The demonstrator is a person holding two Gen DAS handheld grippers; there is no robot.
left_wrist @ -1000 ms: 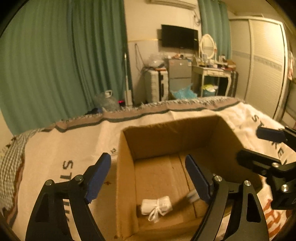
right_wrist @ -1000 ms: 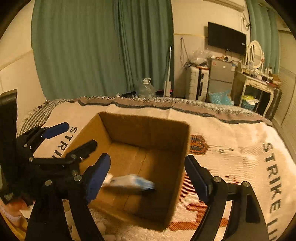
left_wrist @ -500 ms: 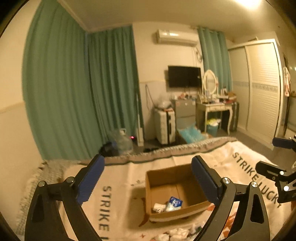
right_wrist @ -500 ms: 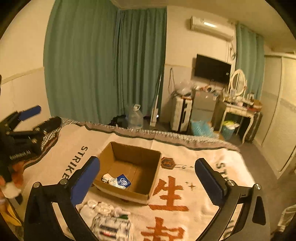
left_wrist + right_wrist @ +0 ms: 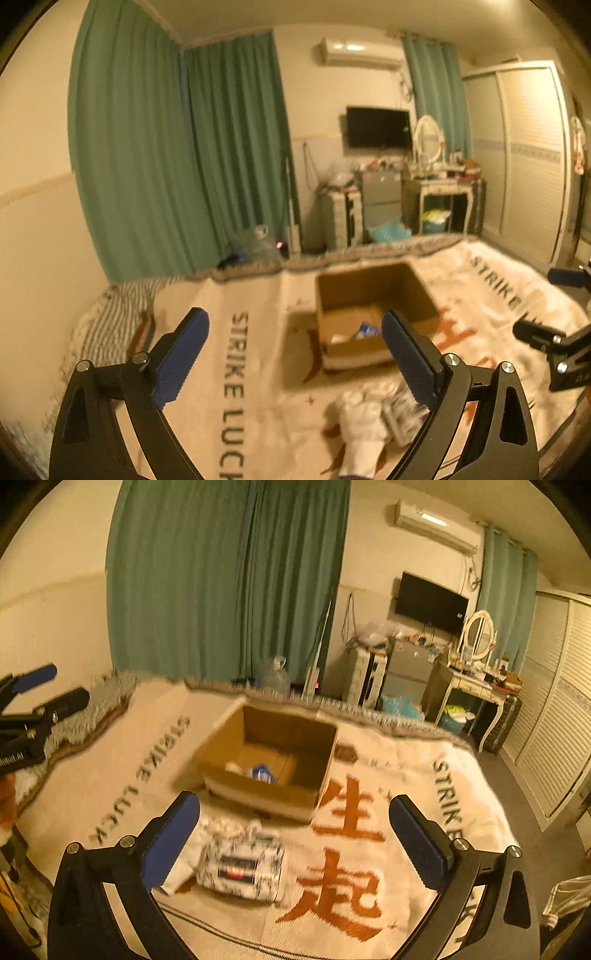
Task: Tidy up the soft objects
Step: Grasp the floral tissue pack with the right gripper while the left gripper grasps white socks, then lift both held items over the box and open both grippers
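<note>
An open cardboard box [image 5: 269,760] stands on the bed blanket; it also shows in the left wrist view [image 5: 373,314]. Inside lie a white rolled item [image 5: 234,767] and a blue packet [image 5: 262,773]. In front of the box lie white soft bundles [image 5: 364,413] and a black-and-white patterned pouch [image 5: 242,866]. My left gripper [image 5: 295,354] is open and empty, above the blanket left of the box. My right gripper [image 5: 295,842] is open and empty, above the pouch.
The cream blanket [image 5: 369,878] with orange characters and "STRIKE LUCKY" lettering covers the bed. Green curtains [image 5: 229,579], a suitcase [image 5: 365,679], a dressing table [image 5: 476,686] and a wardrobe [image 5: 554,720] stand beyond the bed's far edge.
Both grippers pulled up and back from inside the box, then came lower and nearer the blanket again. A blue packet now lies in the box beside the white roll.
</note>
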